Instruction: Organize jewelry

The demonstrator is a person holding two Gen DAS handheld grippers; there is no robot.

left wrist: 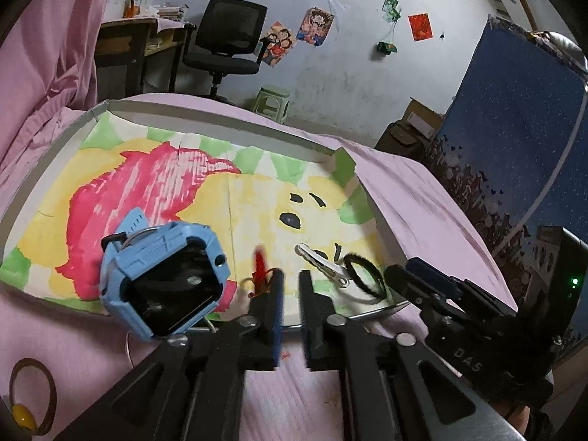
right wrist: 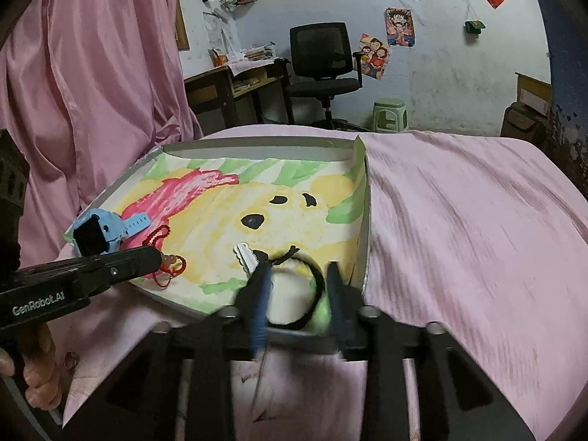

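Pink bedding [right wrist: 459, 220] covered the bed, and a pink curtain [right wrist: 92, 73] hung at nine o'clock. On the bedding lay one shallow grey-rimmed tray [right wrist: 257, 144] lined with a painted sheet of yellow, red and green. Beyond it at twelve o'clock the room held one dark desk [right wrist: 235, 88], one black office chair [right wrist: 323, 62], one green stool [right wrist: 389, 114] and a whitish wall [right wrist: 459, 66] with posters.

Left to right in the tray lay one blue watch [left wrist: 165, 275], one red beaded cord [right wrist: 171, 264], one white hair clip [left wrist: 323, 262] and one black hair tie [right wrist: 312, 279]. Outside it, at seven o'clock in the left wrist view, one thin ring band with a yellow bead [left wrist: 31, 397] rested on the bedding.

The left tongs [left wrist: 292, 286] stood slightly parted at the tray's near edge, the red cord just beside the left finger, nothing clamped. The right tongs [right wrist: 299, 283] were blurred and parted around the black hair tie; whether the pads pressed it I cannot tell.
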